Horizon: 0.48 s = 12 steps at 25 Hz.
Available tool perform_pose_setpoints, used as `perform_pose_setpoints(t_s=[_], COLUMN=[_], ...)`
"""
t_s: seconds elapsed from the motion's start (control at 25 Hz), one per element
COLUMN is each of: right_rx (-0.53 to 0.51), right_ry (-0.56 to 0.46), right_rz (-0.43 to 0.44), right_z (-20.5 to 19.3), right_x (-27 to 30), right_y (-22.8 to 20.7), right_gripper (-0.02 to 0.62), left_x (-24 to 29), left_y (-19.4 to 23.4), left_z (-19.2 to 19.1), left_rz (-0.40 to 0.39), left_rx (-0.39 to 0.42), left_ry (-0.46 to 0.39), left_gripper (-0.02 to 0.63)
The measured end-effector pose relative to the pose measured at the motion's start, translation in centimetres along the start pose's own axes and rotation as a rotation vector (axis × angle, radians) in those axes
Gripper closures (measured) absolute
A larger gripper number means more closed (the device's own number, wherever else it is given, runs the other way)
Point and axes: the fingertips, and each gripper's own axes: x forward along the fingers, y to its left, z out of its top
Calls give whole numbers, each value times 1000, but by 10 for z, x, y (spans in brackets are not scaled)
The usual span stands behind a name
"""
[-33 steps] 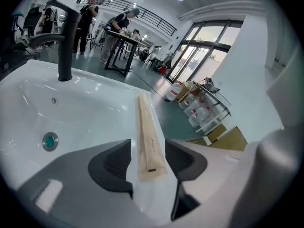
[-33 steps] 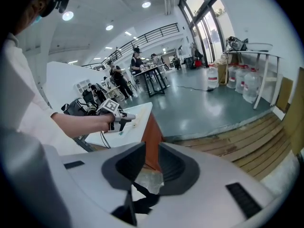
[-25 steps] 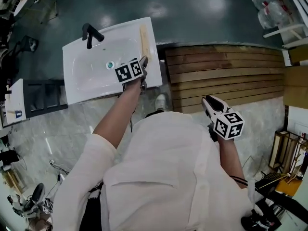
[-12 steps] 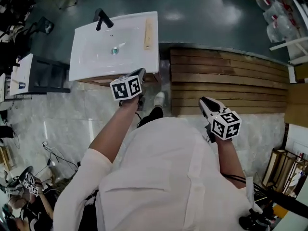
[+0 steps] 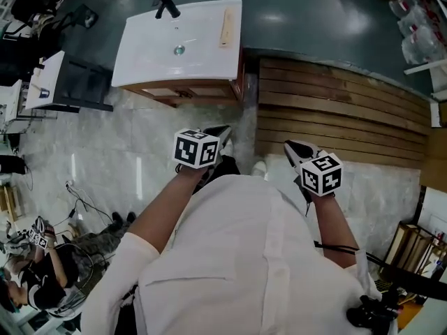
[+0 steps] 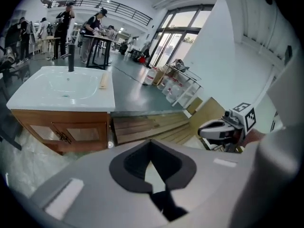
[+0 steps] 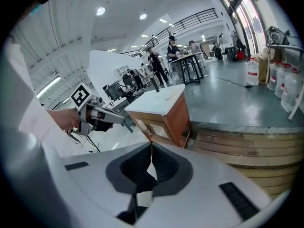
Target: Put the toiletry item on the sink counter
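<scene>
A slim tan toiletry item (image 5: 225,26) lies flat on the right rim of the white sink counter (image 5: 150,54), beside the basin; the left gripper view shows that item (image 6: 103,80) too. My left gripper (image 5: 222,129) hangs well short of the sink over the marble floor, shut with nothing in it. Its jaws (image 6: 151,142) meet at the tip. My right gripper (image 5: 290,146) is held level with it over the wooden planks, also shut and empty, its tip (image 7: 152,144) pointing toward the sink cabinet (image 7: 164,110).
A black faucet (image 5: 166,5) stands at the sink's back edge. Curved wooden planks (image 5: 342,103) run right of the cabinet. A dark stand (image 5: 80,86) sits left of the sink. Water jugs (image 5: 419,16) are at the far right. A person sits at lower left (image 5: 42,278).
My left gripper has drawn back from the sink's right rim, leaving the tan item lying there. The whole view has backed away from the sink; the right gripper barely moved.
</scene>
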Motion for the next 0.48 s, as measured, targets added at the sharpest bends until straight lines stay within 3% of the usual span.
perform_pose_setpoints(t_s=[0.48], right_rx=[-59], right_ry=[46], right_rz=[25], right_z=[-11], right_x=[19], right_y=[69], right_gripper=[589], left_x=[-45], left_y=[-41], left_z=[-38], left_rz=[-129], left_rx=[89], left_ry=[72], left_gripper=[601])
